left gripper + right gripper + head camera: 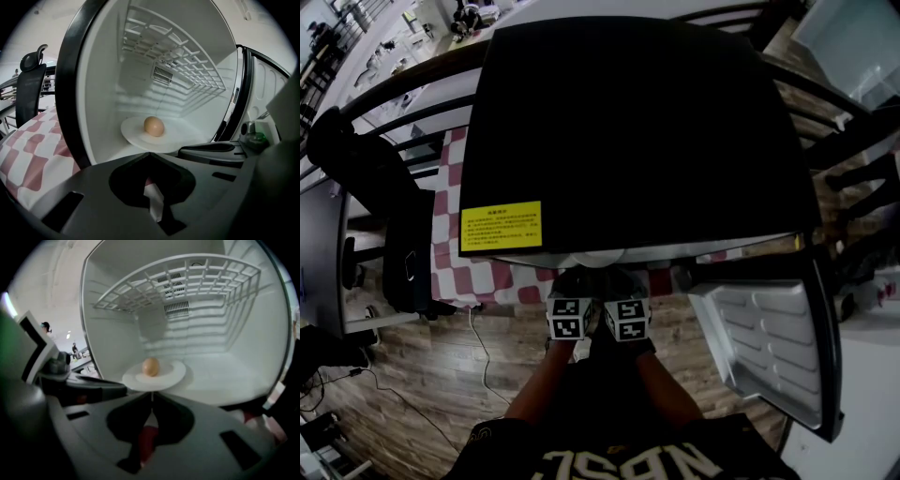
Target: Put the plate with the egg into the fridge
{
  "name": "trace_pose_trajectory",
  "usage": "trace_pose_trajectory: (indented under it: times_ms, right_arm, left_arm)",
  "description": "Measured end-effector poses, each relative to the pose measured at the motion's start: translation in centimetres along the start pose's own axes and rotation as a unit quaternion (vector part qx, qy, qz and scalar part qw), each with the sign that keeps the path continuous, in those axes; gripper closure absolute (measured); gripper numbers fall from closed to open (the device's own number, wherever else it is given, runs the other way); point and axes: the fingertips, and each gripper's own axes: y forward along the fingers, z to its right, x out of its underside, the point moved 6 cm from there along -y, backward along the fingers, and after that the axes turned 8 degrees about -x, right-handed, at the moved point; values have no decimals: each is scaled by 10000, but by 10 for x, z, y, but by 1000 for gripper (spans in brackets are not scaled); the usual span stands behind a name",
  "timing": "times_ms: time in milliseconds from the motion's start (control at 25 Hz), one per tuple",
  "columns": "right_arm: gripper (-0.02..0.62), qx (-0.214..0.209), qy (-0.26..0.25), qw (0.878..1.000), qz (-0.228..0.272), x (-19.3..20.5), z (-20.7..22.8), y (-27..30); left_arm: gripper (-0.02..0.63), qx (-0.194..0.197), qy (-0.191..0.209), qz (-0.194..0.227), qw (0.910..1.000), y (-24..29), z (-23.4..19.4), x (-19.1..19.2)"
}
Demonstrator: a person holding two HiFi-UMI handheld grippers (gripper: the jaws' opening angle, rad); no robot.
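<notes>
Both clamp plate [133, 134]: left claw [150, 157], right claw [151, 394] | fridge [628, 122] on checkered tablecloth [487, 277] | wood floor [422, 375]

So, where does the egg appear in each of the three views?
Head view: not in it; the fridge top hides it.
Left gripper view: the egg at centre, on the plate.
Right gripper view: the egg at centre, on that plate.
Shared landmark: the fridge; its wire shelf hangs above the egg in both gripper views.
</notes>
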Motion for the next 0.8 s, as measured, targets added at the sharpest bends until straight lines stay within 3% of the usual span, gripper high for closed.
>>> trace_pose_trajectory:
  times_ms: [400,800]
  right_arm:
    - [561,25,-86,9999,-94,-14,10,12]
    - [561,39,-144,9997,-185,-24,15,23]
  left_arm:
    - [588,-133,22,-92,9999,15,-3,-6]
    - [588,-214,-213,-215,9993,22,-4,-18]
